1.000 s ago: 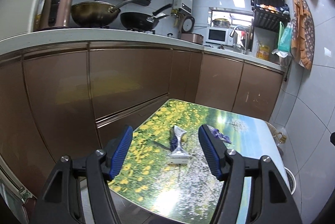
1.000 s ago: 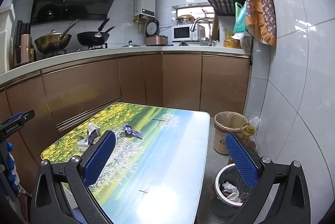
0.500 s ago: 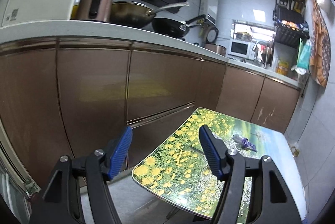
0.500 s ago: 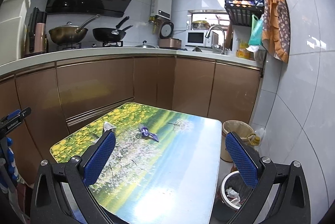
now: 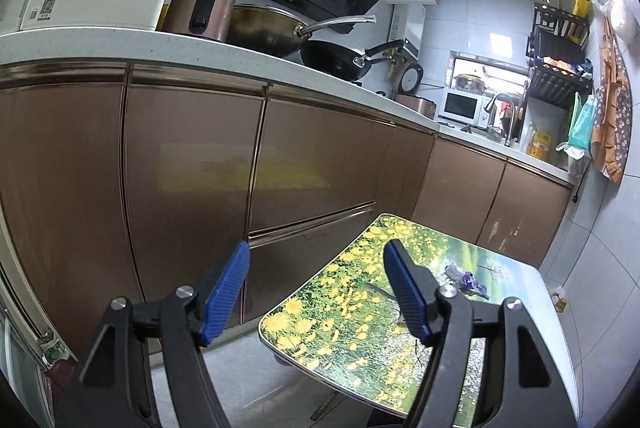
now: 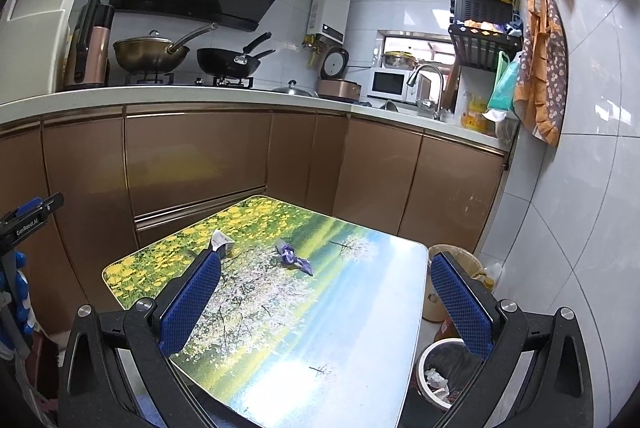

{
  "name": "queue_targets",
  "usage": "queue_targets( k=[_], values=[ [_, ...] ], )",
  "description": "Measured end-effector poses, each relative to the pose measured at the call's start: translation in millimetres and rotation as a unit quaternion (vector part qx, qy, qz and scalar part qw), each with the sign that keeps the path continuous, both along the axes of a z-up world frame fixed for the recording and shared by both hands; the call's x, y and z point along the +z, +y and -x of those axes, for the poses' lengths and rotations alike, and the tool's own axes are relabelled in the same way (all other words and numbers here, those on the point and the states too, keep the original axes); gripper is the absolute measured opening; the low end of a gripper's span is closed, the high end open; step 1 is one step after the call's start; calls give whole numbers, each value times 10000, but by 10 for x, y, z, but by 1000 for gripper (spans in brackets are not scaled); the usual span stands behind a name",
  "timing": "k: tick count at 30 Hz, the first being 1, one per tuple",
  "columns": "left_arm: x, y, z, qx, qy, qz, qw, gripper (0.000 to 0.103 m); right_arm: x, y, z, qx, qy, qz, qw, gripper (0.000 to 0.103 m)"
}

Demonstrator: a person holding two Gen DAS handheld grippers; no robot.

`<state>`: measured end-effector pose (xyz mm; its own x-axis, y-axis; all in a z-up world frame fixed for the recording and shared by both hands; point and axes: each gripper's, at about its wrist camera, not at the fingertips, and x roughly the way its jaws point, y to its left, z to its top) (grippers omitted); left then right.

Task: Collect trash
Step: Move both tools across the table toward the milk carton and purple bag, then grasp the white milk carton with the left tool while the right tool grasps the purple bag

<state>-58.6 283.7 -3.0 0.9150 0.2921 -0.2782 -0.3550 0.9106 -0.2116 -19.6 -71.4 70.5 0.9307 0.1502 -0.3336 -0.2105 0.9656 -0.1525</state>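
A purple crumpled wrapper (image 6: 294,257) lies near the middle of the flower-print table (image 6: 340,312); it also shows in the left wrist view (image 5: 468,278). A silver and white wrapper (image 6: 222,242) lies to its left, partly behind my right gripper's left finger. My right gripper (image 6: 326,302) is open and empty, above the table's near edge. My left gripper (image 5: 316,292) is open and empty, held left of the table and facing the brown cabinets.
A white bin (image 6: 444,374) with a black liner and some trash stands on the floor right of the table. A tan bin (image 6: 460,260) stands behind it. Brown cabinets (image 5: 192,180) run along the left and back. The tiled wall (image 6: 580,228) is at the right.
Both grippers have pulled back and up from the table. The left one swung left toward the cabinets, so the silver wrapper left the space between its fingers. Both stayed open.
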Motion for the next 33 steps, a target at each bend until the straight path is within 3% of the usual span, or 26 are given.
queue_targets(
  k=[10, 15, 23, 25, 33],
  values=[
    [-109, -131, -308, -196, 393, -177, 9989, 68, -170, -71, -209, 81, 213, -18, 9997, 103],
    [-242, -282, -690, -699, 826, -70, 9941, 68, -358, -52, -517, 333, 548, -40, 9979, 103],
    [-558, -578, -1537, -1326, 1666, 80, 9770, 68, -765, 47, -1303, 791, 1316, -143, 9880, 102],
    [-611, -656, -1762, -1418, 1834, 75, 9727, 68, -874, 96, -1545, 881, 1517, -168, 9844, 96],
    [-885, -885, -2697, -1655, 2526, -54, 9533, 68, -1376, 510, -2630, 1242, 2150, -152, 9686, 90]
  ],
)
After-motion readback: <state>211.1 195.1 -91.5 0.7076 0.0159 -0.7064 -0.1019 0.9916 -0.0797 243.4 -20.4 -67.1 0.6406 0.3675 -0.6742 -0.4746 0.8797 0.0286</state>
